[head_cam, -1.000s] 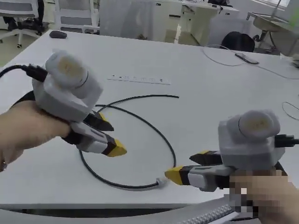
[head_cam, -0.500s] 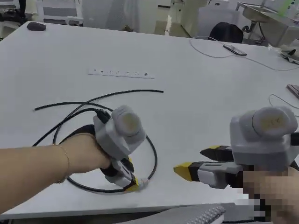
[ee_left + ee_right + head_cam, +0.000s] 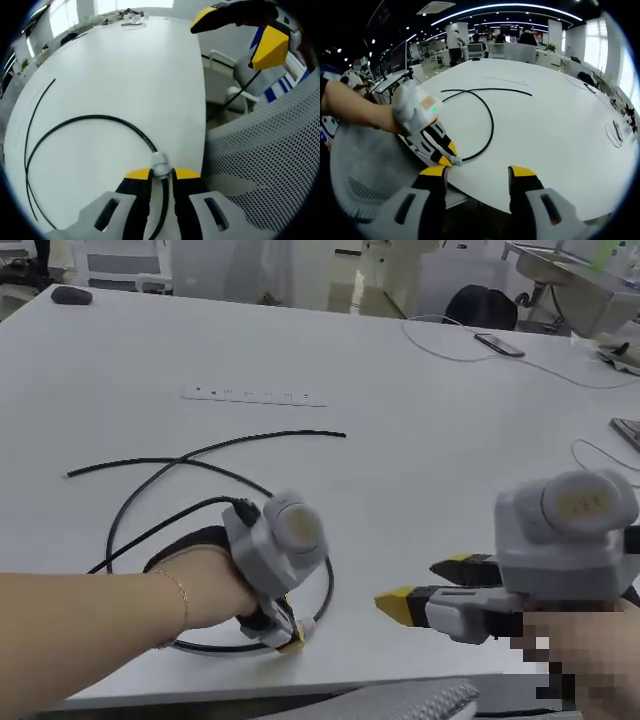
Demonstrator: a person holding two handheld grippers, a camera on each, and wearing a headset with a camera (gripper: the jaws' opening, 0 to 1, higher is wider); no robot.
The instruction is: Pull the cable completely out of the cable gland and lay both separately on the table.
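A black cable (image 3: 240, 450) lies in a loose loop on the white table (image 3: 420, 460). Its near end carries a small white cable gland (image 3: 308, 627) close to the table's front edge. My left gripper (image 3: 290, 638) is down at that end. In the left gripper view its jaws (image 3: 162, 174) stand narrowly apart, pressed against the gland (image 3: 161, 164), and the cable (image 3: 90, 120) runs back between them. My right gripper (image 3: 430, 585) hovers open to the right of the gland, empty. In the right gripper view (image 3: 477, 175) it faces the gland (image 3: 456, 161) and the left gripper (image 3: 427, 132).
A white strip (image 3: 255, 396) lies beyond the loop. A mouse (image 3: 70, 296) sits far left, a phone (image 3: 498, 344) with thin wires far right. A mesh chair back (image 3: 270, 175) stands just off the table's front edge.
My left gripper dropped from above the loop to the cable's near end and narrowed its jaws around the gland. The right gripper has stayed open in about the same place.
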